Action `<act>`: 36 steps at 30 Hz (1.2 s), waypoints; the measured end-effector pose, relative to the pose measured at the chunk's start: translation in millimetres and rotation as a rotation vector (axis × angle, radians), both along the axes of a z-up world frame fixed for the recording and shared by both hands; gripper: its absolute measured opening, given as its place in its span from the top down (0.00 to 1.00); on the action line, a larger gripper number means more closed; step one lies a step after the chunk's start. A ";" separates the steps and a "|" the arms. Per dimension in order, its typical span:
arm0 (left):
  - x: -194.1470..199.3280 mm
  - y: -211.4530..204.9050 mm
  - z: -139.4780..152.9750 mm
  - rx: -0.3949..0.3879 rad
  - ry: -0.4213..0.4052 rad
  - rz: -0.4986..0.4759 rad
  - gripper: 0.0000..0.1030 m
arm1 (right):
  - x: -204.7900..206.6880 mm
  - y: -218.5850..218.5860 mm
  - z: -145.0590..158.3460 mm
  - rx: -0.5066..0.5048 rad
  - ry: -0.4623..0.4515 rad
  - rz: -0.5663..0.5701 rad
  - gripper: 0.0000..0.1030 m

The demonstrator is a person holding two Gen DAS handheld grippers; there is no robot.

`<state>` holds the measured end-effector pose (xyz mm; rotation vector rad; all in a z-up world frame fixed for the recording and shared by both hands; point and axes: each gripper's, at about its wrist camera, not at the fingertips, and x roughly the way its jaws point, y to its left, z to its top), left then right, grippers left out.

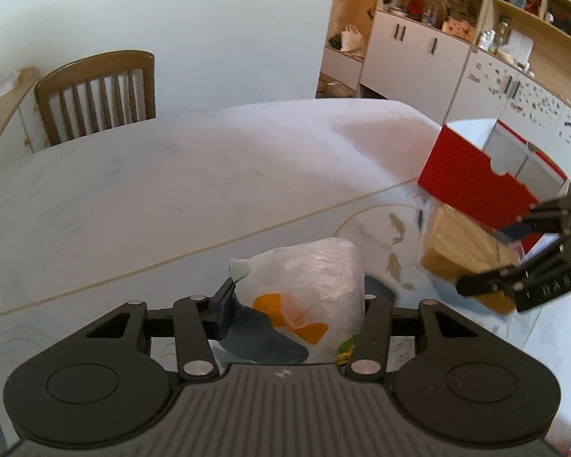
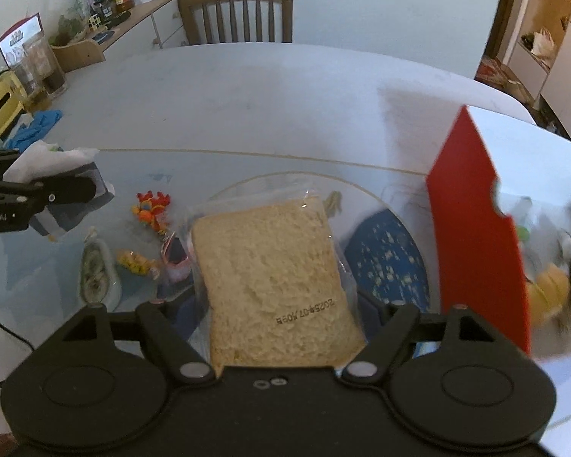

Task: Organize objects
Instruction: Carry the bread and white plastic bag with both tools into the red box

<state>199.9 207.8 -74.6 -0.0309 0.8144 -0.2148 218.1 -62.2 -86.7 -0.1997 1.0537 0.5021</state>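
My left fingers (image 1: pixel 299 304) squeeze a white plastic bag (image 1: pixel 312 282) & my right fingers (image 2: pixel 281 316) hold bagged bread (image 2: pixel 274 270), both above the tabletop (image 2: pixel 247 106), near the red box (image 2: pixel 476 236).

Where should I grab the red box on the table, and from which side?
Pinch the red box by its near wall, at the top edge, coming down from above. The box stands open-topped, so that thin upright panel offers two flat faces; the whole box looks too wide.
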 end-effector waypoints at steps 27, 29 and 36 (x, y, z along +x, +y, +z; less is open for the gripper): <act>-9.8 -142.2 70.7 -0.034 -0.022 -0.071 0.53 | -12.4 -130.3 71.7 0.107 -0.085 -0.089 0.23; -5.9 -158.0 72.0 -0.034 -0.028 -0.082 0.53 | -8.4 -141.2 71.7 0.107 -0.088 -0.097 0.23; 12.2 -211.9 74.3 -0.027 -0.039 -0.131 0.53 | 7.7 -182.3 66.3 0.106 -0.090 -0.130 0.23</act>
